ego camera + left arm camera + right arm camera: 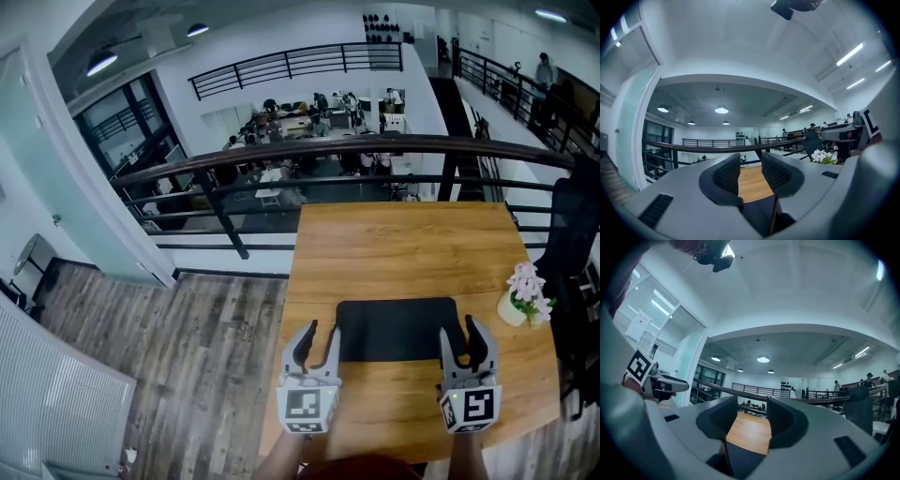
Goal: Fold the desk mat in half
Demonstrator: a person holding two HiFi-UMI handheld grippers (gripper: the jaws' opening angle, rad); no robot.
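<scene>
A black desk mat [397, 328] lies flat on the wooden table [394, 244], near its front edge. My left gripper [319, 345] stands at the mat's near left corner and my right gripper [466, 345] at its near right corner. In the left gripper view the jaws [751, 171] stand apart, with the dark mat [759, 213] low between them and bare wood beyond. The right gripper view shows the same: a gap between the jaws [752, 416] and the mat's edge [743, 460] at the bottom. I see no pad pressing on the mat.
A small vase of pale flowers [521, 298] stands on the table to the right of the mat. A black chair [572, 234] is at the table's right side. A dark railing [356, 145] runs behind the far edge. Left of the table is wooden floor [187, 347].
</scene>
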